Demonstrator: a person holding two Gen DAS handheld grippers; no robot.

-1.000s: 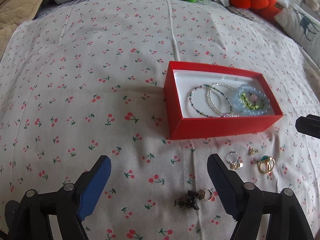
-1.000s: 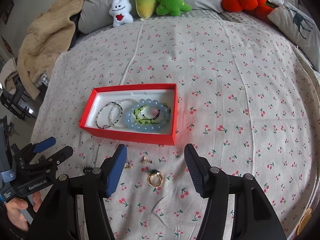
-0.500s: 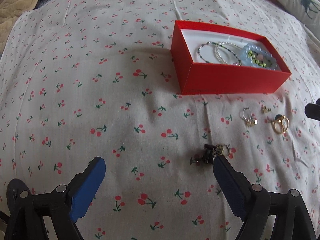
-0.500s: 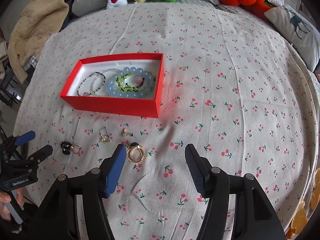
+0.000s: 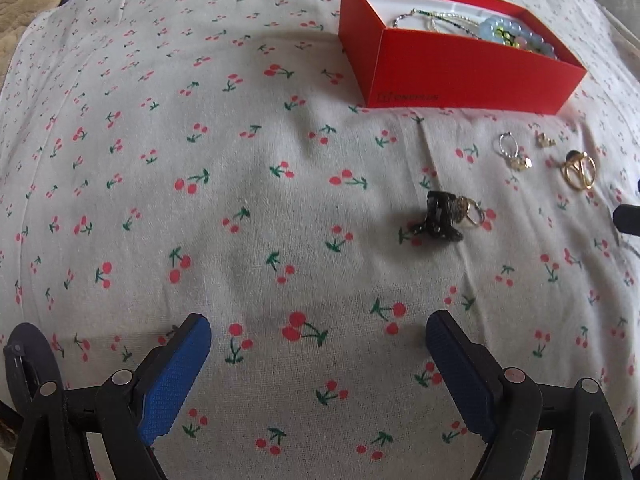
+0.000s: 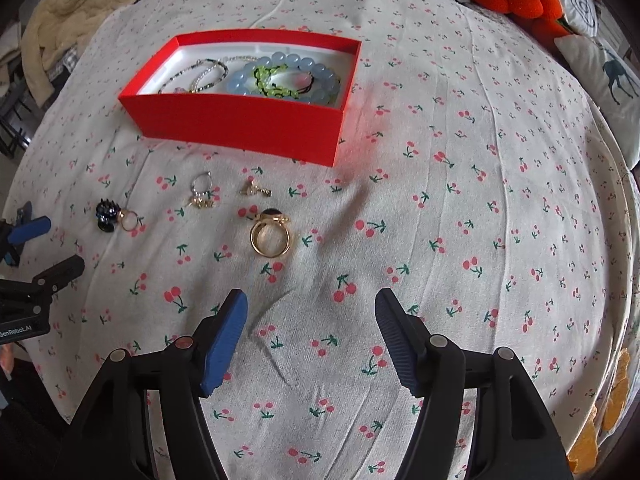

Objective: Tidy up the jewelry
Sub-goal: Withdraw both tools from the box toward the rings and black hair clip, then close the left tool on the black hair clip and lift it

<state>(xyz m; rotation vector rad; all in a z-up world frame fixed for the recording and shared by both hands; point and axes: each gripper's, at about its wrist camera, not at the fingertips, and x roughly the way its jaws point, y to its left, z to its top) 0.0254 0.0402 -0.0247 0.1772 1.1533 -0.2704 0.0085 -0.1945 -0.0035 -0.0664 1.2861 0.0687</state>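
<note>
Gold ring with dark stone [image 6: 270,233] lies at eleven o'clock, beyond right gripper [image 6: 311,305], fingers opening, empty. Left gripper [image 5: 318,330] wide, black clip ring [image 5: 444,220] at one o'clock.

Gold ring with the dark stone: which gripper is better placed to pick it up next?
Right. The gold ring lies just ahead of the right gripper, whose empty jaws are opening. From the left gripper it sits far off to the side.

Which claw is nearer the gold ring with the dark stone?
Right. The right claw hangs just short of the gold ring, jaws opening and empty; the left claw is farther, near the black ring.
</note>
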